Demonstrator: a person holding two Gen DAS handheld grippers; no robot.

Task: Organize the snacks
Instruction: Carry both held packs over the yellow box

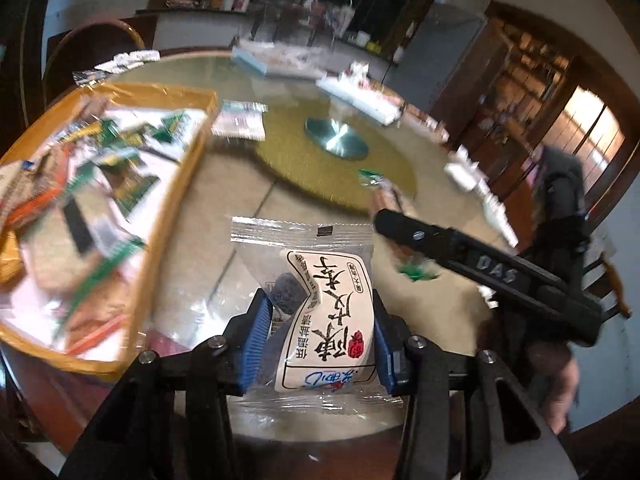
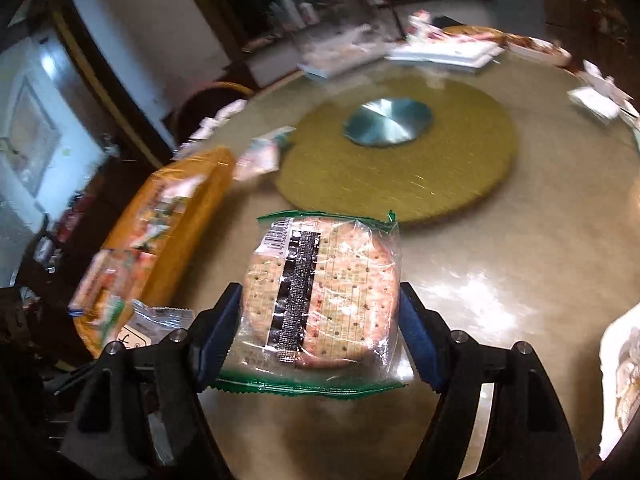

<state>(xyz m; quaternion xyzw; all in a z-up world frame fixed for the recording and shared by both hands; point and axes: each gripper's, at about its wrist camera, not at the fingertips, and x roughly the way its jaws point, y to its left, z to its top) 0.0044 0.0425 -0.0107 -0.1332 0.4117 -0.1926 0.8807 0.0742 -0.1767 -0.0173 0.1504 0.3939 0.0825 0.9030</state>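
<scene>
My left gripper (image 1: 320, 312) is shut on a clear snack packet with a white label and black characters (image 1: 320, 320), held above the round table (image 1: 224, 240). An orange tray (image 1: 176, 196) full of mixed snack packets lies to its left. My right gripper (image 2: 320, 304) is shut on a green-edged cracker packet (image 2: 324, 296), held above the table. The orange tray also shows at the left in the right wrist view (image 2: 180, 248). The right gripper appears in the left wrist view (image 1: 480, 264) at the right, with the green-edged packet (image 1: 416, 272) partly hidden behind it.
A yellow-green turntable mat (image 1: 340, 168) with a metal hub (image 1: 336, 138) sits mid-table. Loose packets (image 1: 240, 120) lie beside the tray. White boxes and wrappers (image 1: 360, 92) line the far table edge. A chair (image 1: 92, 52) stands behind the tray.
</scene>
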